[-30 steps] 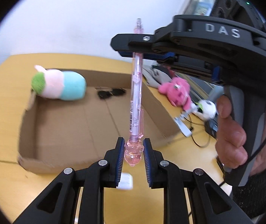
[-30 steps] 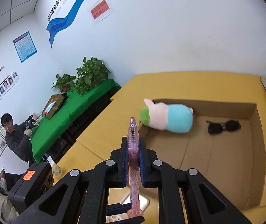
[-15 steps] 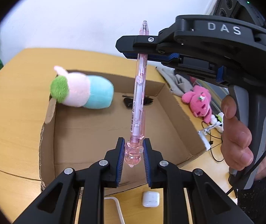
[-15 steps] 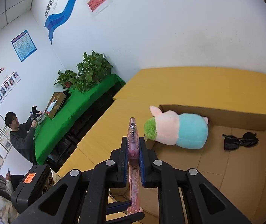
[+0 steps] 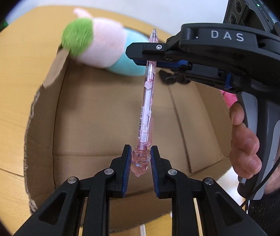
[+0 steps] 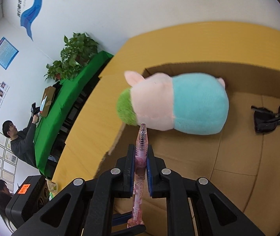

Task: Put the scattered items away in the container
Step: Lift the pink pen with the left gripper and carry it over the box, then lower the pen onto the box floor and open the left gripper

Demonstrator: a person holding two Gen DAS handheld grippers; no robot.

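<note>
A clear pink pen is held by both grippers over an open cardboard box. My left gripper is shut on the pen's knobbed end. My right gripper is shut on the pen near its tip and shows from the side in the left wrist view. In the box lie a pink, green and blue plush toy and black sunglasses. The pen hangs above the box floor, close to the plush.
The box sits on a yellow wooden table. A pink plush lies outside the box's right wall. A green-covered table with plants and people stand off to the left.
Both grippers have moved forward and down with the pen, further over the box. The plush and sunglasses now look much closer. The earbud case has dropped out of view.
</note>
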